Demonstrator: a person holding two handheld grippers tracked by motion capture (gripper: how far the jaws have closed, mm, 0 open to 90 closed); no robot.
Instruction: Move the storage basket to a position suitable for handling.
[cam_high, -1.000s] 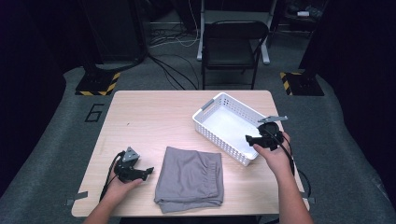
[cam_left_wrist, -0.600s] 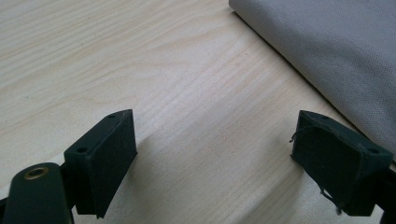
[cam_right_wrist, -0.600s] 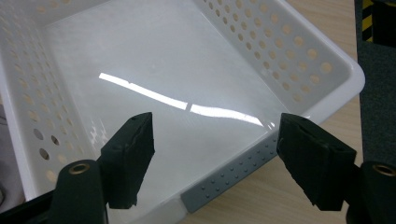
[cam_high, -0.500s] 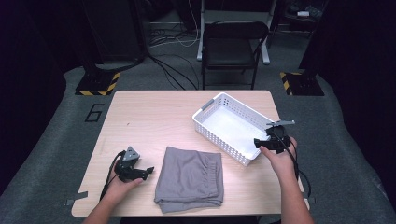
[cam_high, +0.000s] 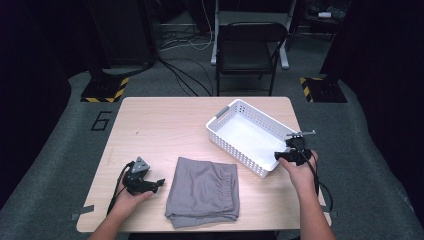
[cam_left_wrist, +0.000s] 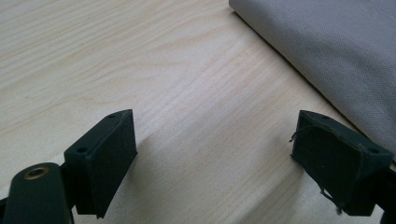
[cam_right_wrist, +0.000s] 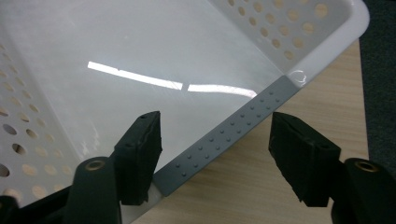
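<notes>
Tools (cam_high: 156, 184) (cam_high: 278, 155): two; basket (cam_high: 220, 114), one; cloth (cam_high: 203, 191), one.

Wooden table (cam_high: 165, 125) bears basket (cam_high: 235, 120) and folded cloth (cam_high: 204, 191).

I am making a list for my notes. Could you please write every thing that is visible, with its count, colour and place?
basket: 1, white with grey handle strips, right half of the table, nothing inside
folded cloth: 1, grey, near edge of the table, middle
table: 1, light wood, centre of the high view
chair: 1, black, behind the table
striped bases: 2, black and yellow, floor at left and right behind the table
cables: several, dark and white, floor behind the table
left tool: 1, black, open, on the table left of the cloth
right tool: 1, black, open, jaws either side of the basket's near grey handle
hands: 2, one holds each tool
</notes>
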